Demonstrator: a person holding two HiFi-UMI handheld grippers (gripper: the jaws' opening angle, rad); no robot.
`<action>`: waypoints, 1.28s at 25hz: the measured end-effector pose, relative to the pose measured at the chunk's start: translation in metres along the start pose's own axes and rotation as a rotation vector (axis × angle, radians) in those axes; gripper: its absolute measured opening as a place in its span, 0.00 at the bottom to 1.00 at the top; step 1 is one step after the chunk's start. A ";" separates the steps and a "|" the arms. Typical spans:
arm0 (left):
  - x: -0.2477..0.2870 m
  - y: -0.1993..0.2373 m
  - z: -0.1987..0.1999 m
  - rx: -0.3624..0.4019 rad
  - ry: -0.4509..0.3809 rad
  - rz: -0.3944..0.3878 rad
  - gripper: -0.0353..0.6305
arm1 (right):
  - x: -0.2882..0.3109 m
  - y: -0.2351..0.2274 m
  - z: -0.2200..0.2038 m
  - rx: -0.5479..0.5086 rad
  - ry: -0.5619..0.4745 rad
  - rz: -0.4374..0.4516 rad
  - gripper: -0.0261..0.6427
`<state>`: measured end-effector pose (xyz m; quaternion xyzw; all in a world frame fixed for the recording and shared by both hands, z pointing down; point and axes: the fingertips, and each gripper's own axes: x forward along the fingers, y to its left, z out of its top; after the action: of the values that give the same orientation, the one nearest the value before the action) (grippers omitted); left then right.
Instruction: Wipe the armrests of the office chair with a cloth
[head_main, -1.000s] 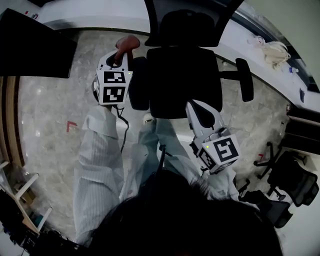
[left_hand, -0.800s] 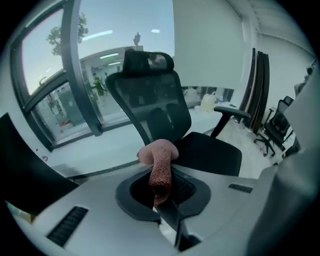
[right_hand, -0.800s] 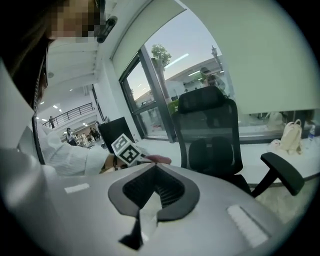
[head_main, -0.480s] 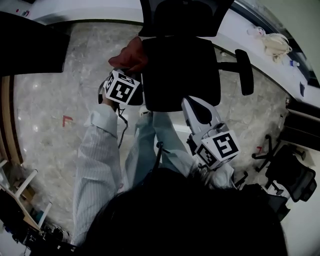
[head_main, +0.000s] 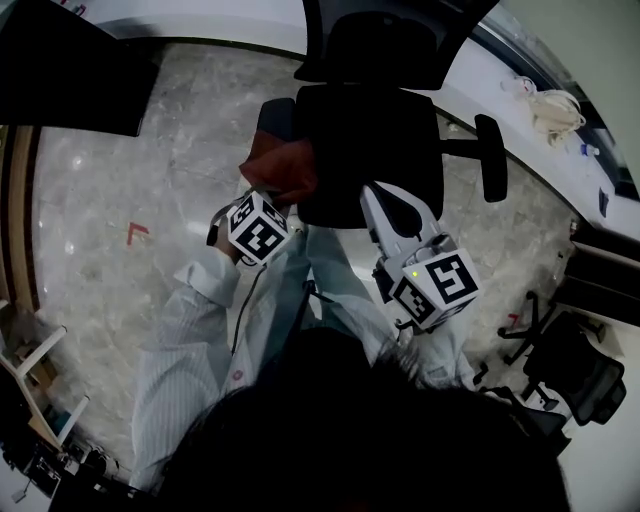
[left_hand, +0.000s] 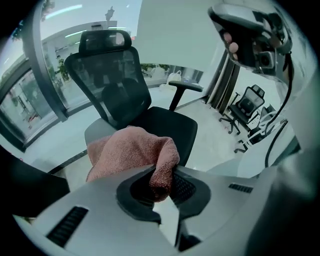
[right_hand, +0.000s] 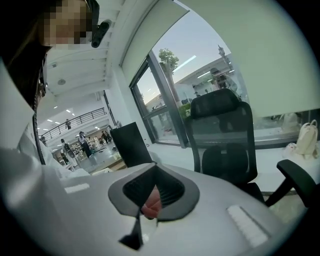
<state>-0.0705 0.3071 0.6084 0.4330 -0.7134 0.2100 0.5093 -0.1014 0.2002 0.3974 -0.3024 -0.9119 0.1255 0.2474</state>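
Note:
A black office chair (head_main: 370, 150) stands in front of me, its right armrest (head_main: 490, 155) bare. My left gripper (head_main: 275, 192) is shut on a reddish-pink cloth (head_main: 283, 168), which lies over the near part of the left armrest (head_main: 274, 118). In the left gripper view the cloth (left_hand: 130, 155) bulges out of the left gripper (left_hand: 162, 182), with the chair's mesh back (left_hand: 107, 85) and far armrest (left_hand: 186, 87) beyond. My right gripper (head_main: 372, 196) hovers at the seat's front edge, apart from the cloth. The right gripper (right_hand: 150, 205) looks shut, with a pink sliver behind its pads.
A white curved desk (head_main: 200, 25) and a dark panel (head_main: 70, 70) lie beyond the chair. A pale bag (head_main: 550, 105) sits on the right counter. Another black chair (head_main: 570, 370) stands at the lower right. The floor is pale marble with a red mark (head_main: 135, 232).
My left gripper has drawn the cloth along the left armrest from its far end toward me. The right gripper has hardly moved.

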 end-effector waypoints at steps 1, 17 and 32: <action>-0.002 -0.006 -0.005 -0.002 0.002 -0.009 0.09 | 0.000 0.003 0.000 0.002 -0.002 0.008 0.04; 0.010 0.074 0.021 -0.250 -0.101 -0.044 0.09 | 0.029 0.018 -0.026 0.061 0.064 0.033 0.04; 0.036 0.132 0.062 -0.225 -0.031 0.111 0.09 | 0.027 -0.014 -0.036 0.096 0.056 -0.047 0.04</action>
<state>-0.2181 0.3177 0.6353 0.3360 -0.7632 0.1501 0.5312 -0.1084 0.2084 0.4434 -0.2722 -0.9045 0.1548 0.2897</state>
